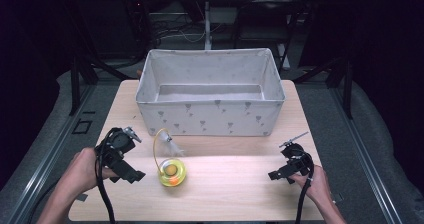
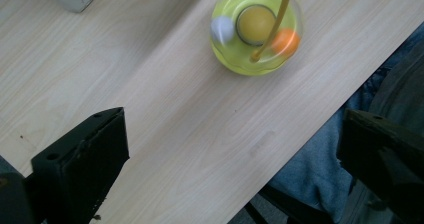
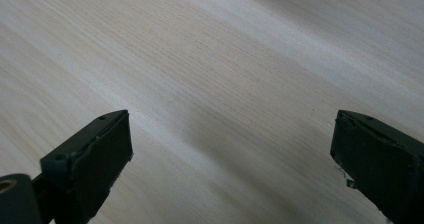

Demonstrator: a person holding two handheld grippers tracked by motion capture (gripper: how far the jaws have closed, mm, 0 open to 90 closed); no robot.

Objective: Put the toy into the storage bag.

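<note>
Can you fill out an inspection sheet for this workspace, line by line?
Surface: light wooden table, bare around the things.
Job's things: round yellow-green transparent toy with a thin yellow loop, lying flat near the left gripper; yellow, orange and white balls inside. Grey fabric storage bin with a small printed pattern stands at the far side; its inside looks empty.
Clutter: nothing seen.
Grippers: left gripper open, beside the toy, apart from it; right gripper open over bare wood.
Cables: one black cable trails from each gripper toward the person.
Surroundings: dark room, black frame legs, grey floor, wires behind the bin.
</note>
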